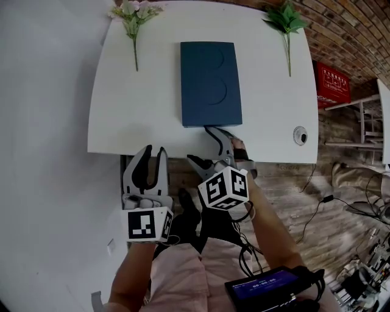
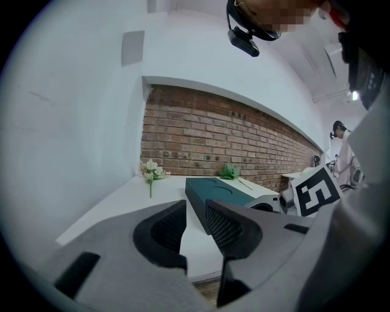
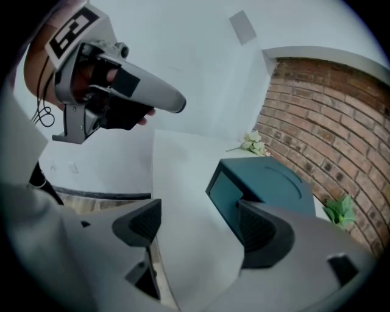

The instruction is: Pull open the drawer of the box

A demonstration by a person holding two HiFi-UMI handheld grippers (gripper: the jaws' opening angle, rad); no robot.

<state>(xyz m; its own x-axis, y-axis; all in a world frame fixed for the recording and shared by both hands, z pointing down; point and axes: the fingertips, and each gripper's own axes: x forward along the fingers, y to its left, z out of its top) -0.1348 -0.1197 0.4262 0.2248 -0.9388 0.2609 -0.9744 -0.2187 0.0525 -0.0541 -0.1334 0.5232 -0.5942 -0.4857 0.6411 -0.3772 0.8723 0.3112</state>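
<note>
A white tabletop [image 1: 134,122] stands against a brick wall [image 2: 231,140], with a plain white wall on the left; on it, about midway across and close to the near edge, the dark teal box [image 1: 210,82] lies flat, its short end facing me. That end, the drawer front [image 3: 226,194], sits flush with the box's body in the right gripper view, so I judge the drawer not yet pulled at all; the whole pull is left to do.

My right gripper [image 1: 201,145] is right at that near end, jaws spread wide with nothing pinched; one jaw tip lies against the box's near right corner in the head view, though I cannot tell whether it touches. I see no handle or notch there; the jaw covers part of the face. So I take this as the approach; finding a hold comes next.

My left gripper [image 1: 153,151] hangs off the tabletop's near edge, left of the box and apart from it, jaws somewhat parted and empty.

Farther out, a pale flower sprig [image 1: 133,12] and a green leafy sprig [image 1: 285,18] lie at the far corners.
</note>
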